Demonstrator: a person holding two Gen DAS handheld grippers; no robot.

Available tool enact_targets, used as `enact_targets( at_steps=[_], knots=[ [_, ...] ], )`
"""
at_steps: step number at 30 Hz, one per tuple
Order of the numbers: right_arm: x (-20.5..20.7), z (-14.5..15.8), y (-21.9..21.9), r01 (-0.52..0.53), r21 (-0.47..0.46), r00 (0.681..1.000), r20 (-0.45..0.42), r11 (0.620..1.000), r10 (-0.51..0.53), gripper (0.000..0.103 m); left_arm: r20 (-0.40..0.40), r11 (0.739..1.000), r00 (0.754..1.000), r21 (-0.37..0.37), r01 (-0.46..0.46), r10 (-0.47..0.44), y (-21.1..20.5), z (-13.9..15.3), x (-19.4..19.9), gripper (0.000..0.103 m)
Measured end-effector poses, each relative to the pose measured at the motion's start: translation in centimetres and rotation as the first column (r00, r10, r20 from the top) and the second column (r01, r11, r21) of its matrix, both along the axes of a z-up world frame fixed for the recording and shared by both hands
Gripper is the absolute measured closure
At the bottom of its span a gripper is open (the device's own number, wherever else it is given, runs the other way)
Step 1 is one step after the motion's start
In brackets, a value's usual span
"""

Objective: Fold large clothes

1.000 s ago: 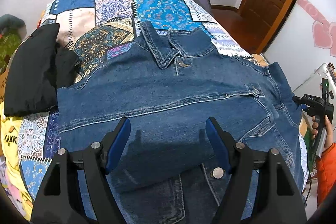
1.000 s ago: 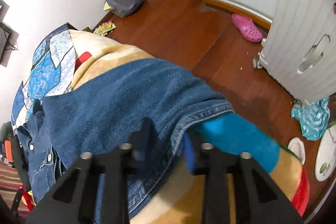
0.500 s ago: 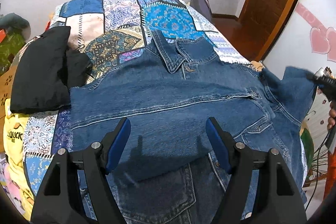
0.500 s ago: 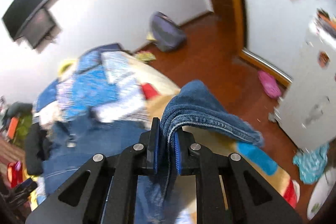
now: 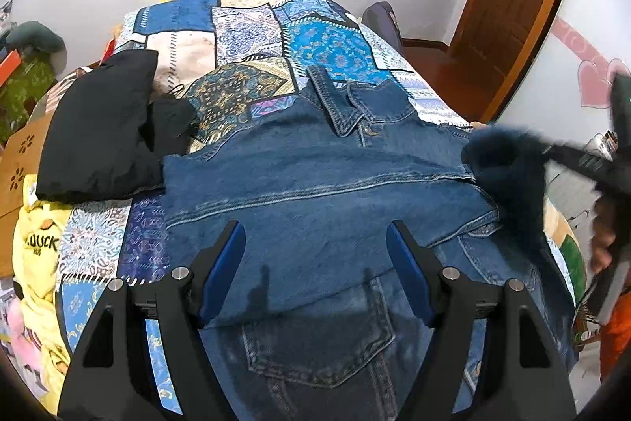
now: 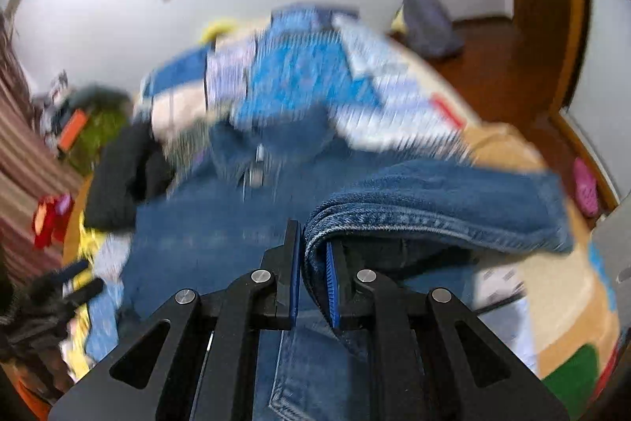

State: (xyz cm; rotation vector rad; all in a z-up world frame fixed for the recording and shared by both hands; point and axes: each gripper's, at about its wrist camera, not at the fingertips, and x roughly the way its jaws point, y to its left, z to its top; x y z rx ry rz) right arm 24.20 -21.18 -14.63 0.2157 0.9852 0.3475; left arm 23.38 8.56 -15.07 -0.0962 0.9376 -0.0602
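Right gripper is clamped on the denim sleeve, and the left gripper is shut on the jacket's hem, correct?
Not quite. The left gripper is open, hovering over the denim jacket and gripping nothing, as the left wrist view shows. The right gripper is indeed clamped on the sleeve.

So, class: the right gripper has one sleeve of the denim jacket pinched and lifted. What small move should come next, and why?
Probably carry the sleeve inward across the denim jacket and lay it on the chest. The right gripper is shut on the cuff, held above the bed, while the other sleeve already lies folded across. The left gripper hovers open, free to smooth afterwards.
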Motion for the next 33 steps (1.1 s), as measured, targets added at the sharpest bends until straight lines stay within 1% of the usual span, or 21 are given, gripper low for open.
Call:
enact_targets(
  at_steps=[1, 4, 7, 8, 9, 10, 11, 12, 14, 15, 19, 23, 27, 31, 33],
  knots=[
    [0.1, -1.2, 0.7, -0.021, -0.015, 0.999, -0.030, 1.000, 0.021, 0.092, -0.002, 1.000, 1.000, -0.001, -0.001, 0.001, 0.2, -0.1, -0.1, 0.030],
    [-0.2, -2.5, 2.5, -0.062, -0.068, 0.996, -0.061, 0.996, 0.058, 0.089, -0.015, 1.000, 1.000, -0.002, -0.009, 0.009, 0.8, -0.7, -0.6, 0.030],
    [-0.8, -1.9, 3.2, -0.097, -0.134, 0.994, -0.062, 0.986, 0.090, 0.088, -0.029, 1.000, 0.999, -0.004, -0.016, 0.016, 1.2, -1.3, -0.8, 0.030],
    [-1.3, -1.5, 3.0, -0.110, -0.139, 0.992, -0.068, 0.984, 0.102, 0.083, -0.031, 1.000, 0.999, -0.006, -0.018, 0.017, 1.2, -1.4, -0.8, 0.030],
    [-1.4, -1.2, 2.9, -0.137, -0.128, 0.988, -0.089, 0.982, 0.126, 0.080, -0.034, 1.000, 0.999, -0.010, -0.021, 0.021, 1.3, -1.5, -0.7, 0.030],
    [-1.7, -0.8, 2.6, -0.155, -0.107, 0.984, -0.102, 0.982, 0.145, 0.075, -0.036, 1.000, 0.999, -0.016, -0.024, 0.024, 1.3, -1.6, -0.7, 0.030],
    [-1.8, -0.5, 2.4, -0.161, -0.094, 0.983, -0.099, 0.982, 0.152, 0.072, -0.036, 0.999, 0.999, -0.021, -0.026, 0.025, 1.2, -1.7, -0.6, 0.030],
    [-2.3, 0.0, 1.8, -0.161, -0.077, 0.985, -0.078, 0.984, 0.155, 0.070, -0.035, 0.999, 0.999, -0.024, -0.026, 0.025, 1.2, -1.7, -0.6, 0.030],
    [-3.0, 1.0, 0.9, -0.152, -0.074, 0.988, -0.045, 0.986, 0.149, 0.065, -0.028, 0.999, 0.999, -0.015, -0.030, 0.029, 0.9, -1.7, -0.4, 0.030],
    [-3.3, 1.5, 0.4, -0.144, -0.076, 0.989, -0.030, 0.987, 0.142, 0.064, -0.025, 0.999, 0.999, -0.008, -0.033, 0.032, 0.7, -1.7, -0.4, 0.030],
    [-3.5, 2.6, -2.3, -0.078, -0.065, 0.997, 0.005, 0.995, 0.079, 0.063, -0.022, 1.000, 0.999, -0.006, -0.030, 0.029, -0.1, -1.5, 0.2, 0.030],
    [-2.5, 2.0, -6.1, 0.036, -0.050, 0.999, -0.012, 0.998, -0.036, 0.060, -0.017, 1.000, 1.000, -0.005, -0.023, 0.023, -0.9, -1.3, 0.8, 0.030],
    [-1.1, 0.0, -9.7, 0.151, 0.008, 0.984, -0.101, 0.989, -0.149, 0.060, -0.018, 1.000, 1.000, -0.007, -0.015, 0.015, -1.9, -1.2, 1.4, 0.030],
    [0.3, -2.7, -12.9, 0.269, 0.084, 0.948, -0.197, 0.959, -0.249, 0.060, -0.024, 1.000, 1.000, 0.014, -0.007, 0.007, -2.9, -1.5, 2.2, 0.030],
    [0.9, -3.8, -13.9, 0.305, 0.128, 0.932, -0.245, 0.944, -0.268, 0.060, -0.032, 1.000, 0.999, 0.028, -0.003, 0.004, -3.3, -1.8, 2.5, 0.030]
  ],
)
